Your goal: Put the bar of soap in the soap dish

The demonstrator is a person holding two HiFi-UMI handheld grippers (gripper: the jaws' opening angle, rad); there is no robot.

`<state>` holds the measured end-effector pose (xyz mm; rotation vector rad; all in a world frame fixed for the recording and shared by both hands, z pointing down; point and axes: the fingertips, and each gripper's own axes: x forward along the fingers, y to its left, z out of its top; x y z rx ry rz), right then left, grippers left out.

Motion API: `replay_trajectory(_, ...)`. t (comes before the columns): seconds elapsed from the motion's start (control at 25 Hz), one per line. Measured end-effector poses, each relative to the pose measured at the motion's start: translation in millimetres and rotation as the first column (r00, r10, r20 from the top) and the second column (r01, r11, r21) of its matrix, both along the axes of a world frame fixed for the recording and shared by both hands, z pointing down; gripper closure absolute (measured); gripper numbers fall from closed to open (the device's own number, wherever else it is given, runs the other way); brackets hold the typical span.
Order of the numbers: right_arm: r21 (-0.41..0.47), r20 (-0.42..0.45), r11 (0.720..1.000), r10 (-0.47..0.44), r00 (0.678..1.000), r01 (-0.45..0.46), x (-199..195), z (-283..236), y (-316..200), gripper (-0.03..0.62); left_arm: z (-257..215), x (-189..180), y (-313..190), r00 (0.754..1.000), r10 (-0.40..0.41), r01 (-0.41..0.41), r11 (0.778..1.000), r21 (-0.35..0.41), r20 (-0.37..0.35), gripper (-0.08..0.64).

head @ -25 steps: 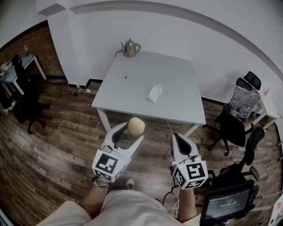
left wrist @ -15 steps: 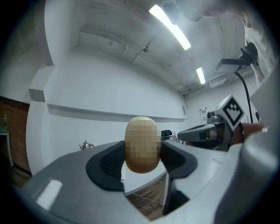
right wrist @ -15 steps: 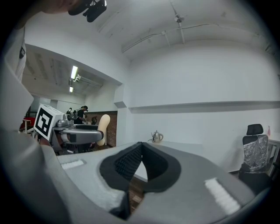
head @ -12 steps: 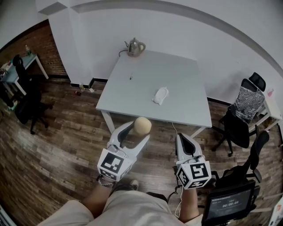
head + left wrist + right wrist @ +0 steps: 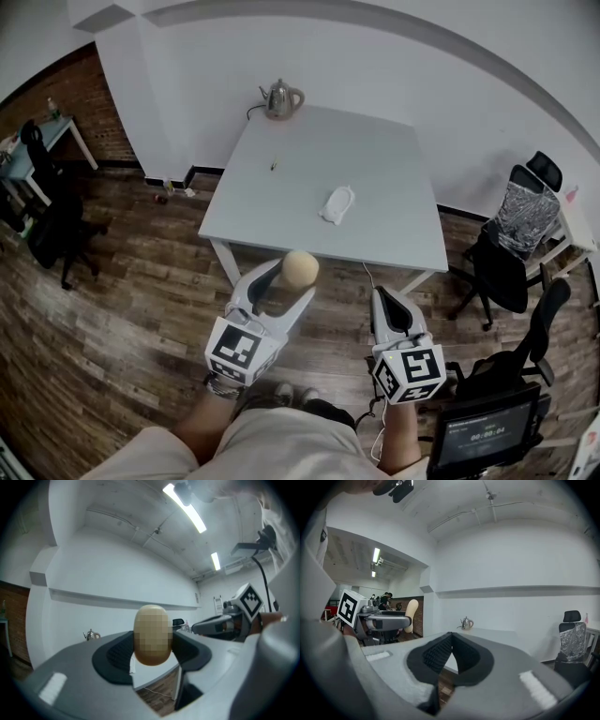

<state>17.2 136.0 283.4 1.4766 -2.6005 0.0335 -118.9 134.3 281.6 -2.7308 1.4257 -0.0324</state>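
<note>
In the head view my left gripper (image 5: 287, 278) is shut on the tan oval bar of soap (image 5: 300, 269), held in the air just short of the table's near edge. The left gripper view shows the bar of soap (image 5: 152, 639) pinched between both pads. A small white soap dish (image 5: 337, 202) lies on the white table (image 5: 281, 202), right of its middle and well ahead of both grippers. My right gripper (image 5: 388, 302) is shut with nothing in it; its pads meet in the right gripper view (image 5: 451, 641). It hangs level with the left one, to its right.
A metal kettle (image 5: 281, 98) stands at the table's far left corner, and a small dark item (image 5: 273, 166) lies on the table's left part. Black office chairs (image 5: 511, 246) stand to the right, another chair (image 5: 52, 225) to the left. Wooden floor surrounds the table.
Both grippers have drifted a little forward and to the right, toward the table. The left still holds the soap and the right stays shut.
</note>
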Motion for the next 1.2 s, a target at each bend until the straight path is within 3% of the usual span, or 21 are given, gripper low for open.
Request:
replay_trajectory(0.96, -0.015, 0.02, 0.996, -0.087, 0.996, 0.087, 55.8, 2.1, -78.3, 0.589, -6.0, 58.3, -70.2, 0.997, -0.08, 0.08, 0.997, -0.002, 0.006, 0.291)
replay_trajectory(1.2, -0.02, 0.023, 0.994, -0.108, 0.994, 0.109, 59.6, 4.8, -79.5, 0.589, -1.7, 57.7, -72.0, 0.994, -0.112, 0.112, 0.994, -0.012, -0.005, 0.291)
